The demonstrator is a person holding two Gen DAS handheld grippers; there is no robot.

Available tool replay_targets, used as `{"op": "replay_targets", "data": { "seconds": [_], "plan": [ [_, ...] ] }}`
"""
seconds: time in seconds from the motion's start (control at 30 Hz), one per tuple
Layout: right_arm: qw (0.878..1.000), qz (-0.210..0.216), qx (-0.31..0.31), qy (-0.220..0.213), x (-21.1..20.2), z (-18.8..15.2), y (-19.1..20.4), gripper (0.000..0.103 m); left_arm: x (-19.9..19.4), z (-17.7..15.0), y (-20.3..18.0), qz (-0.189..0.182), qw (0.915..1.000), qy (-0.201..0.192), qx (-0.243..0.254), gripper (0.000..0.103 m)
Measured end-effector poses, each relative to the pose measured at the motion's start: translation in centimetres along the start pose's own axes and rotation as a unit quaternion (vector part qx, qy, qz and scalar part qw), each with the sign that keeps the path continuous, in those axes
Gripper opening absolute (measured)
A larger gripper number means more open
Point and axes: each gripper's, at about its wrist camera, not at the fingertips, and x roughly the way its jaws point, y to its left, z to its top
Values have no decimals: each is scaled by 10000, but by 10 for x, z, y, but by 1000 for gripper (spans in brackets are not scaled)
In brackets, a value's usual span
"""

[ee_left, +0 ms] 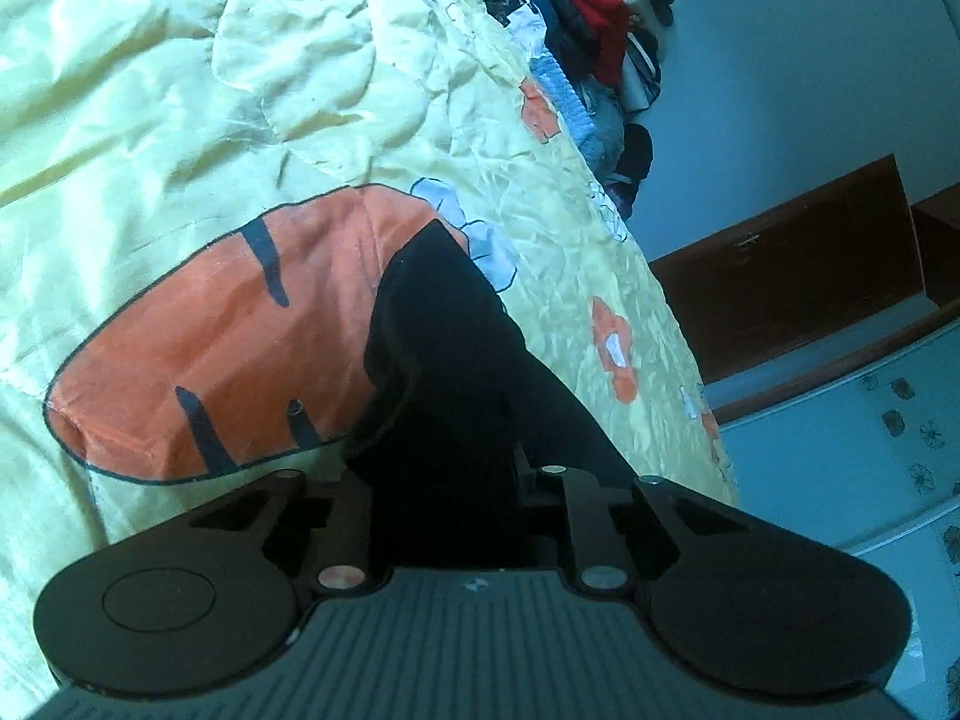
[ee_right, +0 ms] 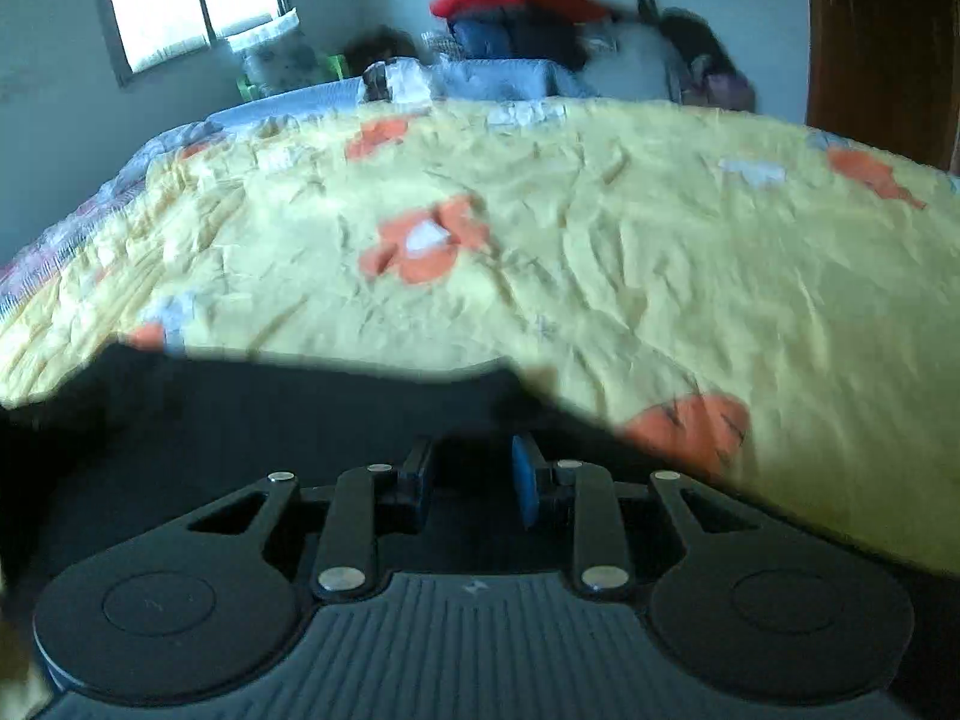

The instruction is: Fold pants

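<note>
The black pants (ee_left: 444, 360) lie on a yellow bedspread (ee_left: 180, 120) with orange shapes. In the left wrist view a fold of the pants runs back between the fingers of my left gripper (ee_left: 450, 480) and hides them; the gripper looks shut on the cloth. In the right wrist view the pants (ee_right: 270, 414) spread flat across the near bed. My right gripper (ee_right: 471, 480) stands over them with a gap between its black and blue pads, and black cloth fills the space between. This view is blurred.
A heap of clothes (ee_left: 600, 18) is piled at the far end of the bed, also in the right wrist view (ee_right: 528, 6). A window (ee_right: 186, 0) is at the back left. A brown wooden door (ee_left: 798, 276) and a tiled floor lie beside the bed.
</note>
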Motion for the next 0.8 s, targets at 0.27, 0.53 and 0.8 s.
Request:
{"op": "replay_targets", "data": {
  "seconds": [0.27,0.53,0.8],
  "plan": [
    [9975,664,48,-236,-22,-9,45,30,2,-1,4,-190,9998,-45,95,24],
    [9727,1379,-1828,-387,-53,-45,173,77,-12,-3,-17,-172,9978,-199,611,17],
    [9564,1183,-2645,-362,-57,-59,207,74,-28,-7,-45,-63,9899,-293,1389,18]
  ]
}}
